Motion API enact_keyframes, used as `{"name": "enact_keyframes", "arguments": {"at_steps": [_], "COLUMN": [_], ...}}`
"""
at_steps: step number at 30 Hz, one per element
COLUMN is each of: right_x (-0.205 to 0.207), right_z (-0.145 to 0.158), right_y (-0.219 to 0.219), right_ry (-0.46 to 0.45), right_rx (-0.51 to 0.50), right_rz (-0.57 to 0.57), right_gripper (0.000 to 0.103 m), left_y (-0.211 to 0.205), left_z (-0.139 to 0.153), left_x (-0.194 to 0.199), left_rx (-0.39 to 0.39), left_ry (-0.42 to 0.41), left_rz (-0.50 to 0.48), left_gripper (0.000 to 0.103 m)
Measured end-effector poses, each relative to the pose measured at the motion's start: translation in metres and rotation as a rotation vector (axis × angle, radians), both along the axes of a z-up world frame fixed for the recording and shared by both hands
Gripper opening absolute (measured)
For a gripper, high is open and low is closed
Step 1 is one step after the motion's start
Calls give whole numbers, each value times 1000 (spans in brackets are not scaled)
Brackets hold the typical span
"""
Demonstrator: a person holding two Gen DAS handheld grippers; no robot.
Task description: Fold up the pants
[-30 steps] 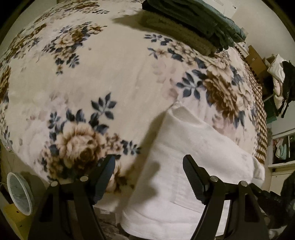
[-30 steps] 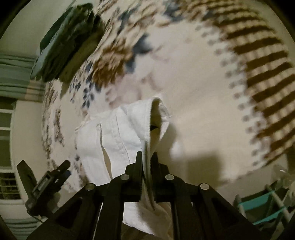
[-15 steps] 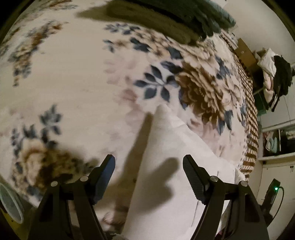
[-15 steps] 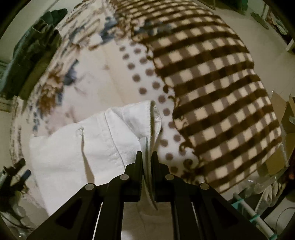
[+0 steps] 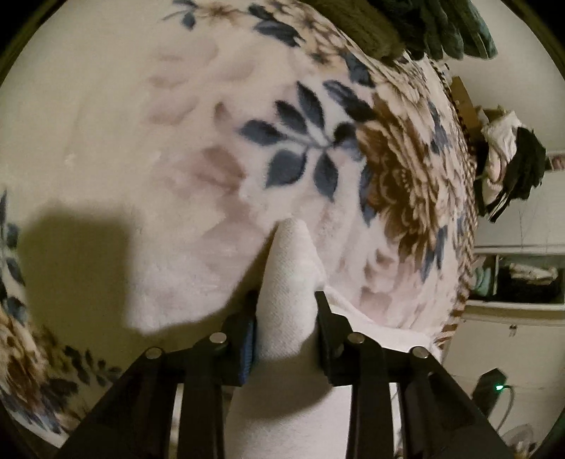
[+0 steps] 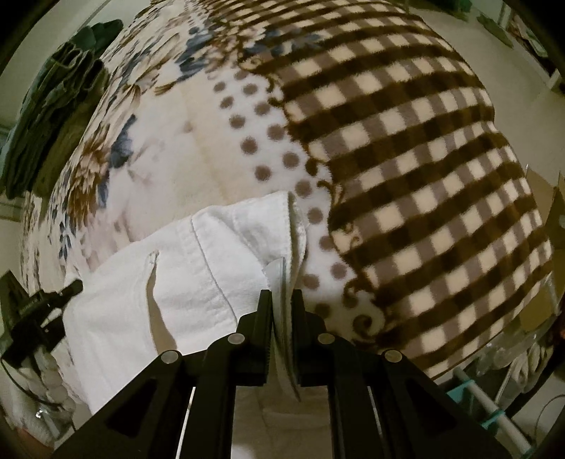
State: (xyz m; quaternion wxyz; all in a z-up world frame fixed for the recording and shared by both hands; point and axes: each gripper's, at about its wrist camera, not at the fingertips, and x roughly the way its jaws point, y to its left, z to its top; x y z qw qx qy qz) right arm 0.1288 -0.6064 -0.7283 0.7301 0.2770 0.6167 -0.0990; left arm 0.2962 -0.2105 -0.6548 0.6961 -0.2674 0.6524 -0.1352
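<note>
White pants lie on a floral fleece blanket near its front edge. A bunched corner of them stands up between the fingers of my left gripper, whose jaws are closing and pinch the cloth. In the right wrist view the pants spread flat with a seam and a pocket slit showing. My right gripper holds their thin hemmed edge on the right side. Its jaws are opening slightly, and the cloth is still between the pads. The left gripper shows dark at the far left.
A pile of folded dark green clothes sits at the far end of the bed, seen also as the pile. The blanket's brown checked border falls off the right side. A shelf and a clothes heap stand beyond.
My left gripper came down and forward onto the pants and closed from wide open onto a bunched corner. The right gripper swung right and lower, then kept still, holding the edge throughout.
</note>
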Motion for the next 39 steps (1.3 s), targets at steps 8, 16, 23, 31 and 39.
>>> {"name": "enact_keyframes", "arguments": {"at_steps": [8,16,23,31,39], "right_x": [-56,-144,-115,-97,-75], "right_z": [25,-24,-54,-42,-48], "right_y": [-39,17,54,59,59], "right_ry": [-84,-72,-223,-290,-255], "right_rx": [256,554,547,583,567], "right_rz": [-191,-401,-356,-336,-300], "right_gripper": [96,96,93,83,63], "left_y": [14,-4,-23,-33,-33], "left_z": [31,9,4,1,-1], "left_x": [-49,-95,-98,-95,-96], "left_rx": [-95,-48,32,64,65], "left_ry": [11,75,69,46,33], "left_rz": [-21,-81,-164,-182,-171], "left_gripper": [95,95,96,96,97]}}
